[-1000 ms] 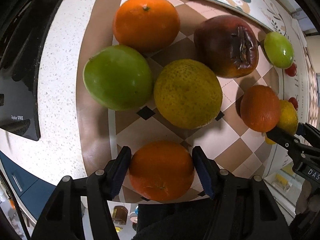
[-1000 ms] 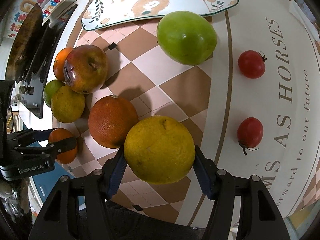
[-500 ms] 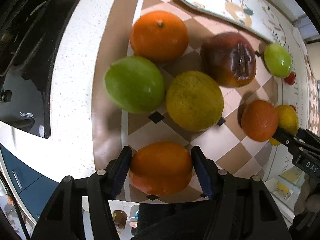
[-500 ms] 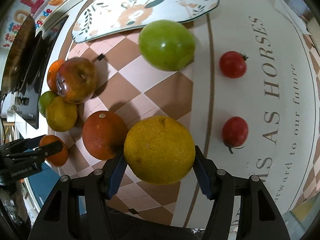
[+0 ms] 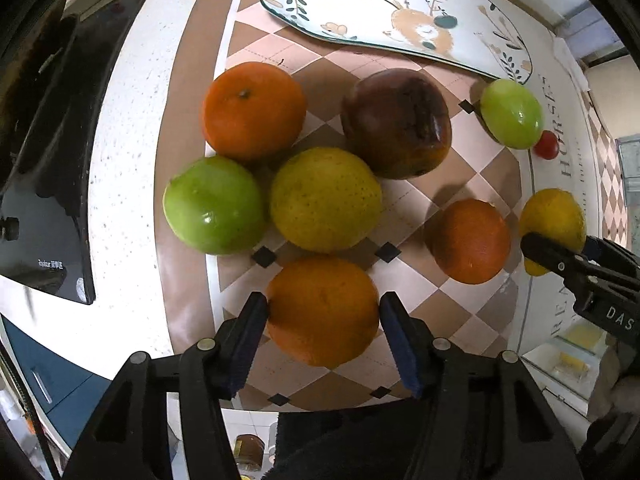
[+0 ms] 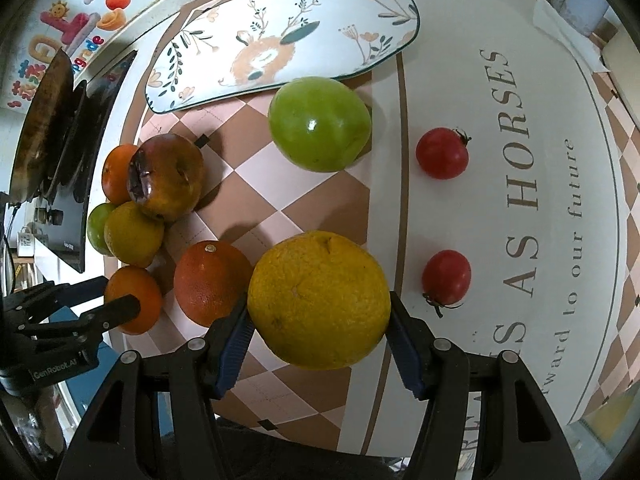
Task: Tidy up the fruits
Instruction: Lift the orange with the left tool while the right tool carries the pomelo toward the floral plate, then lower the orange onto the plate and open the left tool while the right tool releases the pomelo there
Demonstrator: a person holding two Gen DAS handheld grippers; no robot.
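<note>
My left gripper (image 5: 324, 336) is shut on an orange (image 5: 322, 310) and holds it above the checkered mat (image 5: 460, 304). My right gripper (image 6: 318, 338) is shut on a yellow citrus fruit (image 6: 318, 300), also seen in the left wrist view (image 5: 554, 220). On the mat lie an orange (image 5: 254, 110), a green apple (image 5: 214, 204), a yellow-green citrus (image 5: 324, 198), a dark bruised fruit (image 5: 396, 122), a deep orange fruit (image 5: 470, 240) and a second green apple (image 6: 318, 124). A long floral plate (image 6: 280, 40) lies at the mat's far edge.
Two red cherry tomatoes (image 6: 442, 152) (image 6: 446, 278) lie on the white lettered part of the mat. A black cooktop (image 5: 44, 152) sits on the speckled counter to the left, with a dark pan (image 6: 42, 128) on it. The counter edge runs just below the grippers.
Both grippers have lifted and drawn back with their fruits, so more of the mat and the floral plate shows. The fruits on the mat have not moved.
</note>
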